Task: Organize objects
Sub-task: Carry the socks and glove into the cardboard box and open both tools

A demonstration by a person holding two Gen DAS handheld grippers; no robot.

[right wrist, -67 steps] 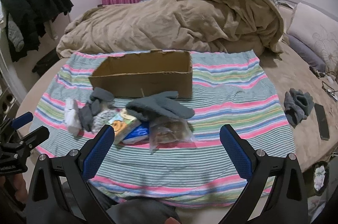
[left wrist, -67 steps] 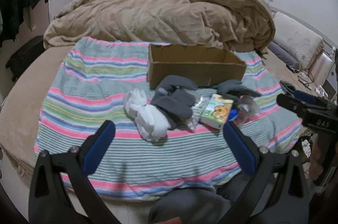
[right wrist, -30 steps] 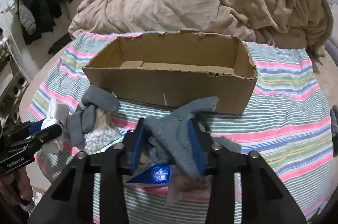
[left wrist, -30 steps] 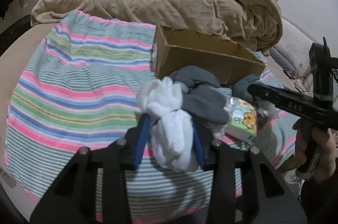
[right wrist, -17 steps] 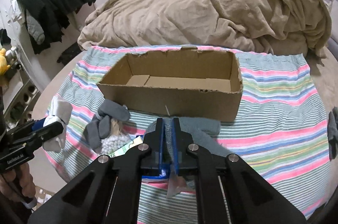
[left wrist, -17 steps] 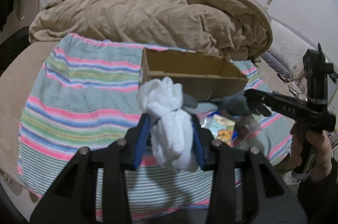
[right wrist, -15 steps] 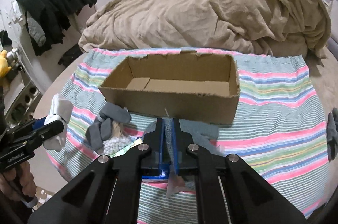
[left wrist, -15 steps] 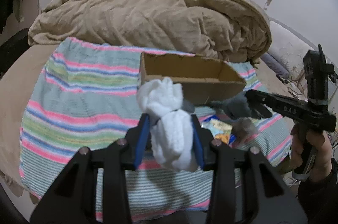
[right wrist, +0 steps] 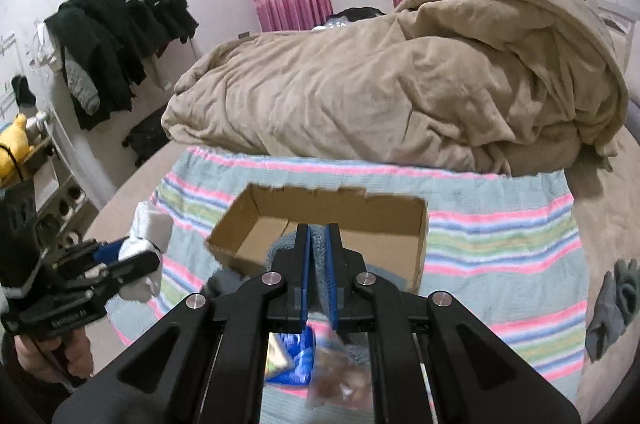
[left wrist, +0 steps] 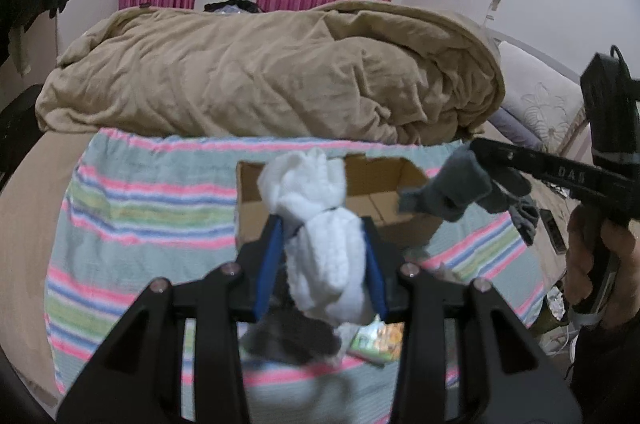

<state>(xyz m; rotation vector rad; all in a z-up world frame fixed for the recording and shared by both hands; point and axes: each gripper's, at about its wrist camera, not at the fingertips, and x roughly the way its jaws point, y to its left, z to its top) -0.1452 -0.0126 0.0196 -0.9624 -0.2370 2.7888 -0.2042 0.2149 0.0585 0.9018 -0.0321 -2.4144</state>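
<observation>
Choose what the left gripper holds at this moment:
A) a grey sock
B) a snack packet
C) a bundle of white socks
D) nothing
C: the left gripper is shut on the bundle of white socks, while the grey sock hangs from the right gripper.

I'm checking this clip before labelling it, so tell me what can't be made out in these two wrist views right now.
- Left wrist view: the white sock bundle in the left gripper hides part of the brown cardboard box floor.
- Right wrist view: the right gripper, shut on the grey sock, covers the box's near wall.
- Right wrist view: the blue packet and clear bag are blurred; labels unreadable.
- Left wrist view: the green snack pack is blurred and partly hidden.
</observation>
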